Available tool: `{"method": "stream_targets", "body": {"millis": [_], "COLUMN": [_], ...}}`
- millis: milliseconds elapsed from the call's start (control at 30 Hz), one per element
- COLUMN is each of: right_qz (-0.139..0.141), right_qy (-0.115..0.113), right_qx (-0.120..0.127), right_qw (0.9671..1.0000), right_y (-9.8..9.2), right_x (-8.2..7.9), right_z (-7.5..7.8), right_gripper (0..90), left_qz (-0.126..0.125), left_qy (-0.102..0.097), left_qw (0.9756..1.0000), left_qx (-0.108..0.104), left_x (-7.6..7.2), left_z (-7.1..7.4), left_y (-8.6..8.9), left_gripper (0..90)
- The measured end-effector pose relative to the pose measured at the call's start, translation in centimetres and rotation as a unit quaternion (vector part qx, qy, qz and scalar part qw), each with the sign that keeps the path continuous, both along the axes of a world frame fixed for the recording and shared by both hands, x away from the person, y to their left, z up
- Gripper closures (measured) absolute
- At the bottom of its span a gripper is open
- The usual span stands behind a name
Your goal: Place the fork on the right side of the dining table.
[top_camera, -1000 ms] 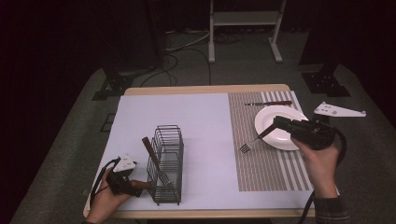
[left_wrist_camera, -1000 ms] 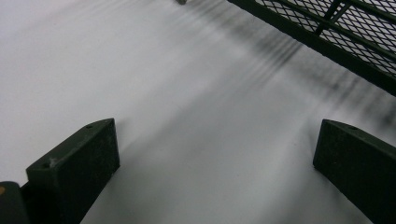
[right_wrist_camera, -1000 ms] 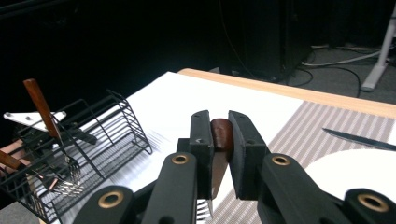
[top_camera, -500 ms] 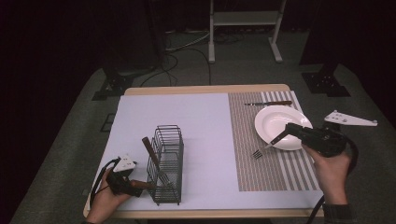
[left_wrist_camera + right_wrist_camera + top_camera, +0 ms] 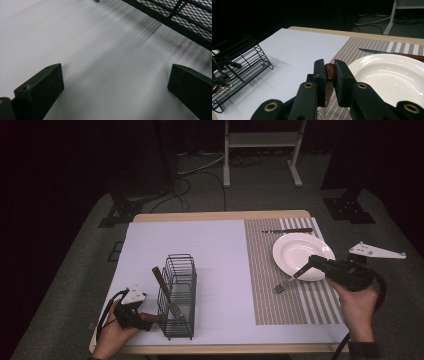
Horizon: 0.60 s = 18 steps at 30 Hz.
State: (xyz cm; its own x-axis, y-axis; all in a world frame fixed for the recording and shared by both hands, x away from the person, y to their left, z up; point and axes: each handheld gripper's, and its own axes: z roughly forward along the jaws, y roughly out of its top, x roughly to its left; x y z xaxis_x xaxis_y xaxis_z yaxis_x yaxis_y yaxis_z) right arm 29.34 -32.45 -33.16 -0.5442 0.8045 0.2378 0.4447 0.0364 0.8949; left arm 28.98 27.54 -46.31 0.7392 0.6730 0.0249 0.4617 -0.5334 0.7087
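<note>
On the tabletop (image 5: 215,240), the right tongs (image 5: 329,75) are clamping a fork (image 5: 285,284) handle beside the plate (image 5: 300,251); the left tongs (image 5: 115,82) are gaping empty by the rack (image 5: 177,295).

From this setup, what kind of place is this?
Likely a lab or studio staged as a dining table: a plate and knife lie on a striped placemat, a wire rack stands nearby, and dark curtains, floor cables and stand feet surround the table.

fork (image 5: 289,281) | we see a metal fork with a dark brown handle | held by its handle end, tilted, tines lowest | tines over the striped mat just beside the white plate's near-left rim | handle end seen in the right gripper view (image 5: 330,71)
</note>
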Motion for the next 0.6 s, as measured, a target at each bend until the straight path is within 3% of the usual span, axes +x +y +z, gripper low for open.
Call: {"method": "stream_targets", "body": {"millis": [267, 600], "right_qz": [-0.01, -0.041], "right_qy": [0.001, 0.006], "right_qx": [-0.004, -0.03], "right_qw": [0.9999, 0.9987], "right_y": [-0.04, -0.44], "right_x": [-0.19, -0.41], "right_z": [-0.16, -0.52], "right_gripper": [79.1, 75.6], "left_qz": [0.0, 0.0], "left_qy": [0.0, 0.0], "left_qw": [1.0, 1.0], "left_qx": [0.0, 0.0], "left_x": [0.0, -0.01], "left_z": [0.0, 0.0], "left_y": [0.0, 0.0], "left_gripper": [0.0, 0.0]}}
